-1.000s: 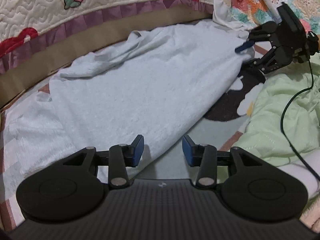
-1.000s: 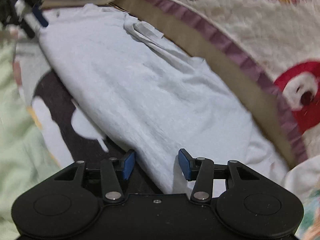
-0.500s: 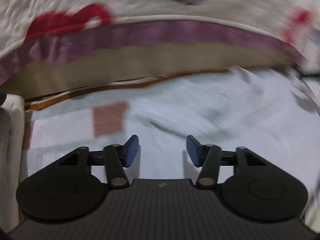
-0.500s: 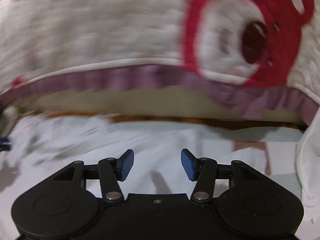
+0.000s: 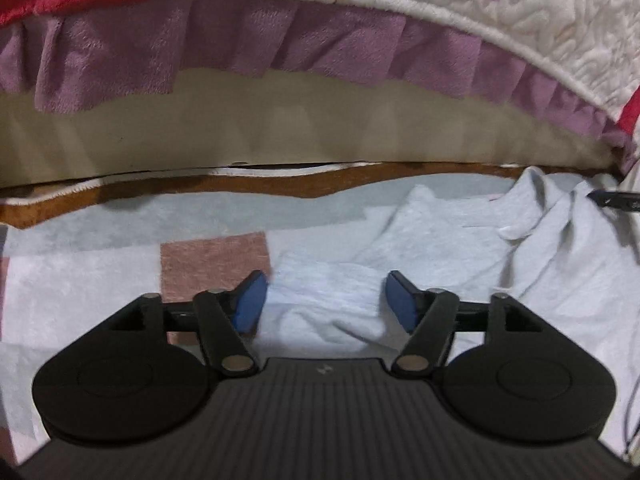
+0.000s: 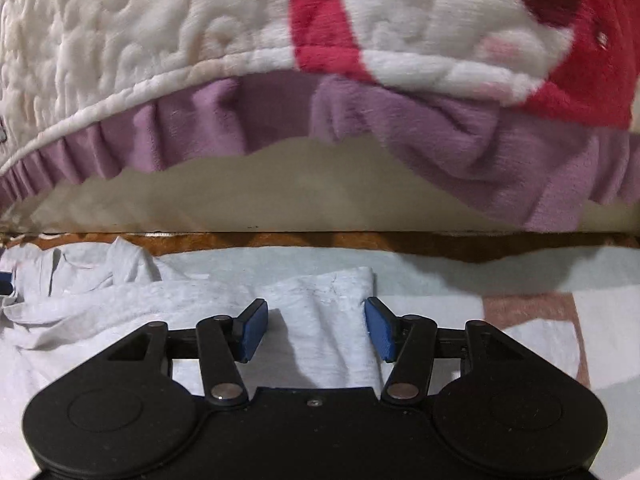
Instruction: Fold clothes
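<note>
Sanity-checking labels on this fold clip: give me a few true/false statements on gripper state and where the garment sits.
1. The left gripper is open. True.
2. The right gripper is shut on the pale garment. False: its jaws stand apart, with cloth lying between them.
3. A purple frill hangs above the garment. True.
4. The garment lies on a bare wooden table. False: it lies on a patchwork blanket.
5. Pale cloth lies between the left gripper's fingers. True.
</note>
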Demonstrator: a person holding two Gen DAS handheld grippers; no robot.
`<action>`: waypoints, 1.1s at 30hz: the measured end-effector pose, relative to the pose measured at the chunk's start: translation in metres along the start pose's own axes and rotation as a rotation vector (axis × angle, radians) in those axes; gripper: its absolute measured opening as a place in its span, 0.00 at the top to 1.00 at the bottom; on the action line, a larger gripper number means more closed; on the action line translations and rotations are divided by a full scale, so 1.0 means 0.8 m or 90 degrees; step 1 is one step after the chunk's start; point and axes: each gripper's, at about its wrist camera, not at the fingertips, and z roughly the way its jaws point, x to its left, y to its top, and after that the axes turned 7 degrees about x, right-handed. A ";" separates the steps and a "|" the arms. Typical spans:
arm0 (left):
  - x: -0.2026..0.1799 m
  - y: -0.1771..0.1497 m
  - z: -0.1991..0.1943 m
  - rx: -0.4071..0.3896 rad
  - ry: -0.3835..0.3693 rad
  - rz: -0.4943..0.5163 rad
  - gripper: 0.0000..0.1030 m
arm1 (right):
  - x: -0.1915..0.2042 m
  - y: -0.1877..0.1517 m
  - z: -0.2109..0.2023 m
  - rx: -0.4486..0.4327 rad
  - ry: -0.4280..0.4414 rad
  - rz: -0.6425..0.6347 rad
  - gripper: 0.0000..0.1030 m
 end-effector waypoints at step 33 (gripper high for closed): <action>-0.064 -0.121 -0.107 -0.117 -0.006 -0.036 0.58 | 0.034 -0.104 -0.145 -0.116 0.029 0.072 0.44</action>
